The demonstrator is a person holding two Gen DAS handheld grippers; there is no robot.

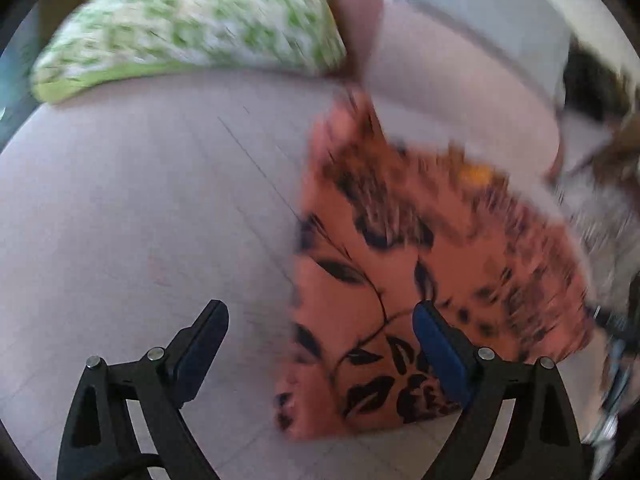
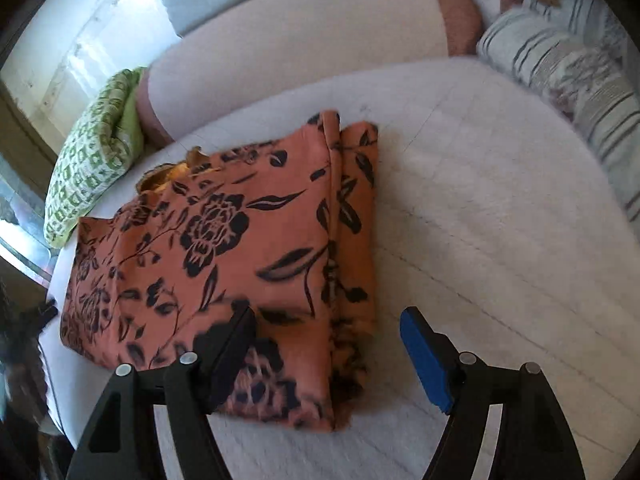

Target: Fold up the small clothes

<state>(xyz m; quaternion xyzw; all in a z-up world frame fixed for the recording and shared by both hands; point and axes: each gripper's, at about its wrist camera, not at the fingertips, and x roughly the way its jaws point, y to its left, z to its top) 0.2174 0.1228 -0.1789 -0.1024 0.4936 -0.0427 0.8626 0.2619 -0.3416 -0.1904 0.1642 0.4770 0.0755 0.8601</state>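
1. No containers in view. Work surface is a bed (image 2: 480, 208) with a white textured cover.
2. Task item: orange cloth (image 2: 240, 248) with a black floral print, lying folded flat on the bed. In the right wrist view its folded edge runs top to bottom along its right side, layers stacked there.
3. A bit of yellow fabric (image 2: 168, 176) pokes out at the cloth's far left corner.
4. Left hand-held gripper (image 1: 320, 344): released, jaws wide apart, nothing between the pads. Pointed steeply down at the bed. Its right finger (image 1: 440, 352) overlaps the cloth's near part in the picture; contact can't be told. Left finger is over bare bed.
5. Left wrist view is motion-blurred, the cloth's (image 1: 400, 280) far end especially.
6. Right hand-held gripper (image 2: 328, 356): released, jaws apart, no pinch on fabric. The cloth's near folded corner sits in the gap between the jaws; left finger (image 2: 228, 356) overlaps the cloth, right finger (image 2: 424, 360) is over bare cover. Also angled down.
7. Around: green-white pillow (image 2: 92, 168) just past the cloth's far left end, pink bolster (image 2: 304, 40) behind, striped pillows (image 2: 560, 64) far right.
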